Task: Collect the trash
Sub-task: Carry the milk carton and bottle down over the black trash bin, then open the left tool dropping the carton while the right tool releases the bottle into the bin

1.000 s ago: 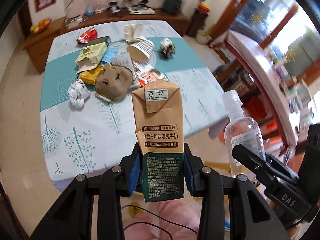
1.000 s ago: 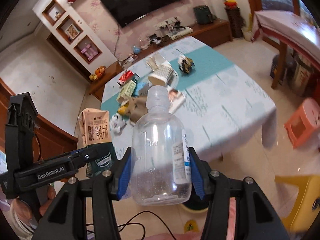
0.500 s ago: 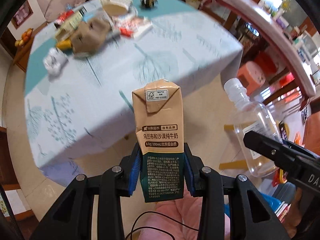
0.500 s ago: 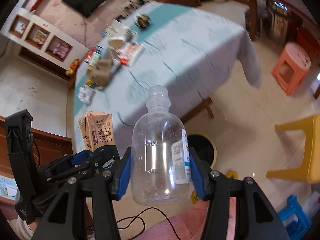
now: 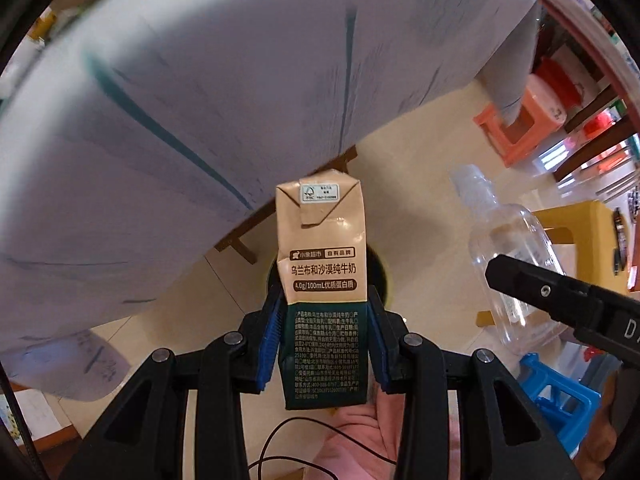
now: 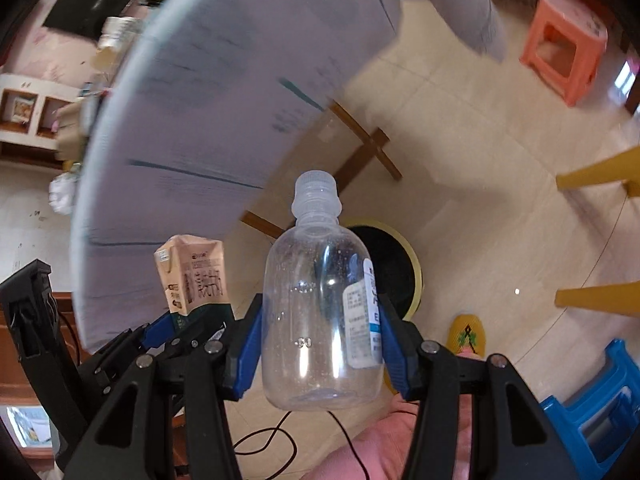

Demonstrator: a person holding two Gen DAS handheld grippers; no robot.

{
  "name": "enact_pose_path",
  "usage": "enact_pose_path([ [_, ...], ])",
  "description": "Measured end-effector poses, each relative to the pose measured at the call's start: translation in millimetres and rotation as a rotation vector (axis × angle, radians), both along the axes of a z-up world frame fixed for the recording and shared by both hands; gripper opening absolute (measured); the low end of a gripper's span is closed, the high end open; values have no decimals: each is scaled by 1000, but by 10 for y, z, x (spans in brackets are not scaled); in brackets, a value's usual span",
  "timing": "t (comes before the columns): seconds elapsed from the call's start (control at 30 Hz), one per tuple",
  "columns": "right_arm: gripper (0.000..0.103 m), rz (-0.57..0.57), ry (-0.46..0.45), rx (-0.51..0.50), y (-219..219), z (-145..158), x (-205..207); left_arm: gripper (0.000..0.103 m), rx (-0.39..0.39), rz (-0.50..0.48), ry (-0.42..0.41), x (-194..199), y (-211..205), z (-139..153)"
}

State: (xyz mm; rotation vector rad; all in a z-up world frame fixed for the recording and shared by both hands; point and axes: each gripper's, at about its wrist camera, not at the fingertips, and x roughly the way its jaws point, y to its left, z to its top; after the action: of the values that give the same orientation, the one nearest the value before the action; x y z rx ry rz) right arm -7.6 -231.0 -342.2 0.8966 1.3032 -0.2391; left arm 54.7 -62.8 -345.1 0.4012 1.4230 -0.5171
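Here the left gripper (image 5: 324,344) clamps a tan-and-green milk carton (image 5: 323,280), which hides most of the dark, yellow-rimmed bin (image 6: 396,268) on the floor beyond it. The right gripper (image 6: 320,344) grips a clear, empty plastic bottle (image 6: 320,320) (white label, cap on) in front of that bin. The tablecloth (image 5: 200,100) beyond is blurred.

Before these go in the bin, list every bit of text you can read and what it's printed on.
"乌兰布和沙漠纯牛奶" – front of the milk carton.
"4.0g/100mL优质蛋白质" – carton, band below the name.
"小象超市" and "自有品牌" – carton, badges above the name.
"FSC" – carton's top flap sticker; its smaller text is unreadable.
"50" – embossed scale on the clear bottle.
"D" – cut-off lettering on the right claw body.
Carton's green panel and bottle label: too small.
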Motion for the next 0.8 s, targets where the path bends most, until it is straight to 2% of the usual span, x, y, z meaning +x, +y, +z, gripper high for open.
enact_pose_path([
  [0.13,53,-12,34,29,5,-489,23,37,22,4,20,11,-61,-457],
  [0.27,53,-17,56,49,15,-842,30,37,49,2,46,4,-88,-888],
  [0.4,53,-22,87,65,4,-1167,57,37,72,3,72,11,-61,-1207],
  [0.53,53,-20,104,75,4,-1392,125,37,86,-10,74,0,-91,-1387],
  [0.63,54,-8,101,73,30,-1453,190,50,96,-26,75,-1,-127,-1455],
  [0.7,54,10,97,69,64,-1508,221,66,96,-41,67,27,-120,-1479],
  [0.8,54,40,97,78,126,-1609,244,71,109,-68,53,37,-146,-1508],
])
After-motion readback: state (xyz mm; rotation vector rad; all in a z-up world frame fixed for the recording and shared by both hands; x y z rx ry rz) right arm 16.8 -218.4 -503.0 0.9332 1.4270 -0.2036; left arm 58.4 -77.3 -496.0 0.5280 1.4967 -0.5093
